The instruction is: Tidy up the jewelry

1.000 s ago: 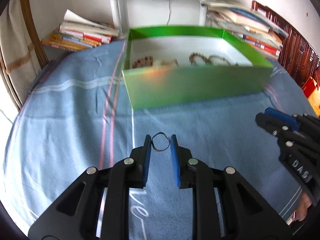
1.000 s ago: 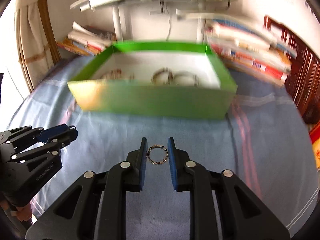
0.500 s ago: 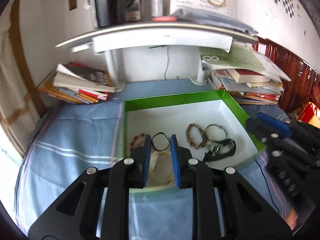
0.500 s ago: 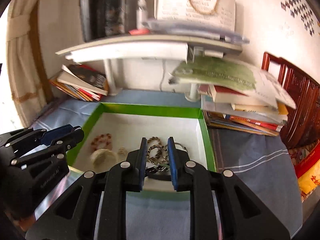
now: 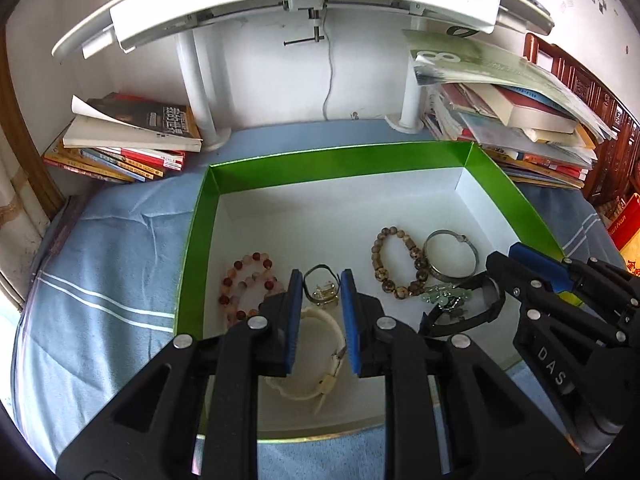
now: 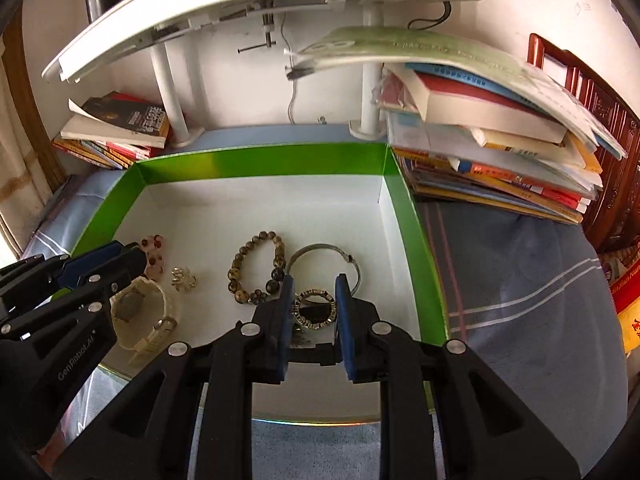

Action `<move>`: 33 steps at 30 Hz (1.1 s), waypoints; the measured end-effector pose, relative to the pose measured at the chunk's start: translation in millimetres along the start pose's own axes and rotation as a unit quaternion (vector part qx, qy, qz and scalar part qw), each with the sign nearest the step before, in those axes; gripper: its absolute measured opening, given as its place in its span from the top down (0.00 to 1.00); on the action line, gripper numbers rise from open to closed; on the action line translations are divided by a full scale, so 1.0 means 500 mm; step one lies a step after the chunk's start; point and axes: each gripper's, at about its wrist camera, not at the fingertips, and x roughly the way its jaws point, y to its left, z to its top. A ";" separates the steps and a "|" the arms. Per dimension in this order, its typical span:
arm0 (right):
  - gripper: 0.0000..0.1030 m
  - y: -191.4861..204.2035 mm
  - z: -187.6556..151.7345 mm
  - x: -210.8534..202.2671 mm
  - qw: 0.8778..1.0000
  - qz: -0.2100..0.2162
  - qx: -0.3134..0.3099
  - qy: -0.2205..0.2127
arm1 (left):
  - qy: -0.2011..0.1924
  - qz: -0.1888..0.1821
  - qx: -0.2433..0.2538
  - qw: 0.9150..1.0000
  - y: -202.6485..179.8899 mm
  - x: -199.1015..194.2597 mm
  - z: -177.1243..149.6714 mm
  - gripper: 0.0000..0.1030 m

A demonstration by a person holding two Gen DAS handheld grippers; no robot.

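I have both tools over the green box [image 5: 508,184] on the blue-clothed tabletop [image 5: 116,256]. My left tool [image 5: 320,292] pinches a thin dark ring [image 5: 316,274] above the box's near-left part — my right tool [image 6: 311,300] pinches a studded metal ring [image 6: 314,307] above the near-right part, beside the brown bead bracelet [image 6: 256,268].

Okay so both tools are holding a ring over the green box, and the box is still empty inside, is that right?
Not quite. The green box is not empty: the left wrist view shows a brown bead bracelet, a pink bead bracelet, a metal bangle and a cream watch inside. Both the left tool and right tool do hold a ring over it.
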 end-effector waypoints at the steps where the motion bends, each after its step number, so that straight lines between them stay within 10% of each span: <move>1: 0.78 -0.002 0.000 0.000 1.000 -0.002 0.002 -0.001 | 0.001 -0.001 -0.001 1.000 0.000 0.004 0.000 0.81; 5: 0.62 -0.012 0.003 -0.015 1.000 0.000 0.015 -0.015 | -0.015 0.008 -0.007 1.000 0.004 0.000 0.001 0.53; 16: 0.03 -0.036 0.000 -0.212 0.991 -0.018 0.041 -0.130 | -0.115 0.036 0.003 0.993 0.027 -0.190 -0.038 0.22; 33: 0.03 -0.011 -0.136 -0.341 0.984 -0.037 0.028 -0.172 | -0.153 0.050 0.002 0.987 0.018 -0.329 -0.139 0.09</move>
